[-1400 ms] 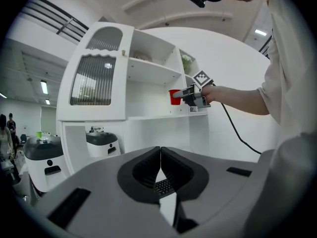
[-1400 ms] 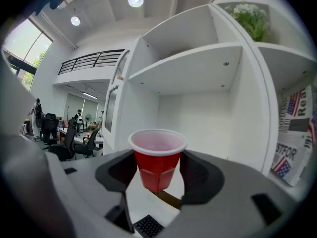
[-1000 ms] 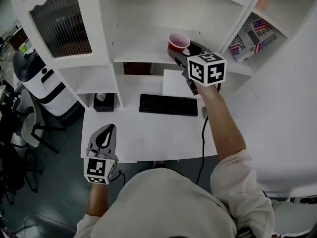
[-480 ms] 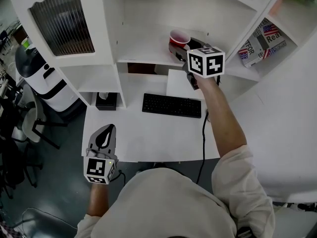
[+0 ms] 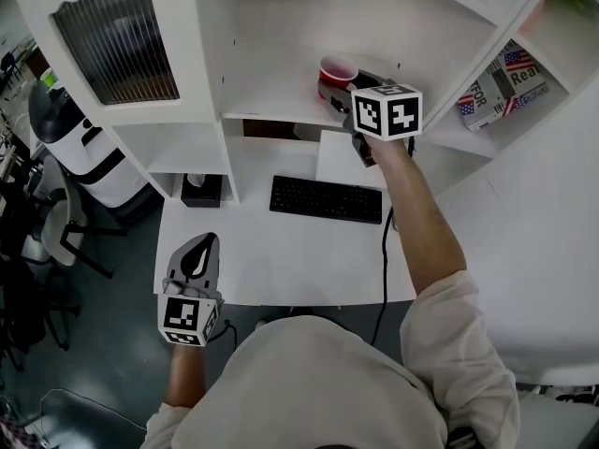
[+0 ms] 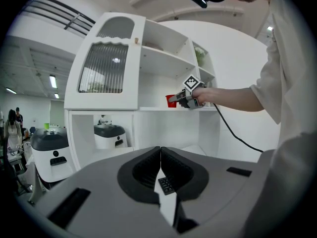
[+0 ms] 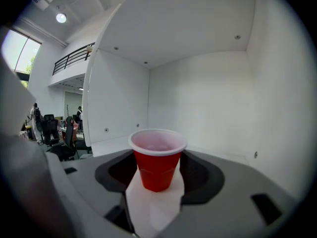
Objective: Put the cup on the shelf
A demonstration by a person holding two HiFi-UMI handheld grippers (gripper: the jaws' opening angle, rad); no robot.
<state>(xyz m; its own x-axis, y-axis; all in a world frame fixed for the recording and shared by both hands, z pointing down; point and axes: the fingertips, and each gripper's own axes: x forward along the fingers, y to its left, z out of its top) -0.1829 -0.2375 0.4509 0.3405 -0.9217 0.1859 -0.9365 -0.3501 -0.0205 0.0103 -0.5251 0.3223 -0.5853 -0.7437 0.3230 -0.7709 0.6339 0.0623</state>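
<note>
A small red cup (image 5: 337, 70) with a white rim stands upright on the white shelf (image 5: 271, 92) of the desk hutch. My right gripper (image 5: 342, 90) reaches in from the right with its jaws on either side of the cup. In the right gripper view the cup (image 7: 157, 160) sits between the dark pads (image 7: 200, 175), its rim against them and its base on the shelf board, so the right gripper (image 7: 157, 171) is shut on it. My left gripper (image 5: 198, 251) hangs low at the desk's front left edge, shut and empty. The left gripper view shows the left gripper's (image 6: 160, 155) pads together and the cup (image 6: 171, 101) far off.
Below the shelf, the desk holds a black keyboard (image 5: 326, 199), a white sheet (image 5: 342, 162) and a small black box (image 5: 199, 191). A ribbed-glass cabinet door (image 5: 117, 40) is at upper left. A magazine (image 5: 496, 87) lies on the right shelf. A white machine (image 5: 80, 152) stands left.
The right gripper with the cup has eased slightly deeper onto the shelf. The head view has shifted a little. My left gripper has stayed where it was.
</note>
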